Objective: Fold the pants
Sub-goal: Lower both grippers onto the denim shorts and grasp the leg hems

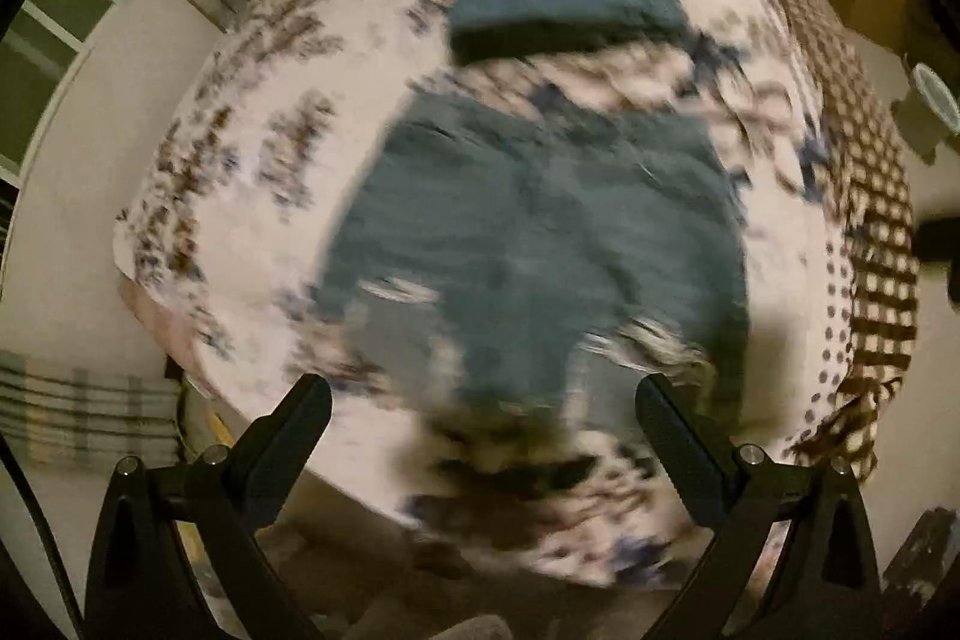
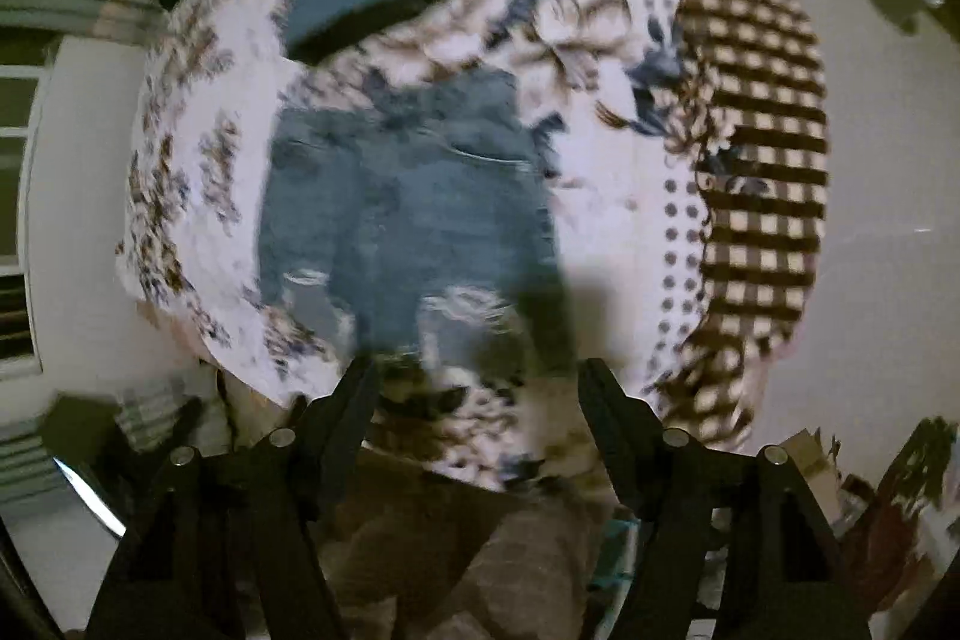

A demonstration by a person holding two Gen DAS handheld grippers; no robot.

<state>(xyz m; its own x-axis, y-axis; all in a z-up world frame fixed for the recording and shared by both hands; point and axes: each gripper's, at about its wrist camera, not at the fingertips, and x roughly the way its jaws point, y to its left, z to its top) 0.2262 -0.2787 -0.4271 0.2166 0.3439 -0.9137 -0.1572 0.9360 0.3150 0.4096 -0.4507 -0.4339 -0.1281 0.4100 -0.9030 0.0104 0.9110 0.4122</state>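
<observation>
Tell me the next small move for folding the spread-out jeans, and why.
Probably lower both tools to the near end of the jeans and pinch the fabric there. The left tool and right tool are both open, hold nothing, and sit above the bed, while the jeans lie flat and unfolded. A folded blue garment already rests beyond them.

Dim room — patterned bedspread, pale floor
</observation>
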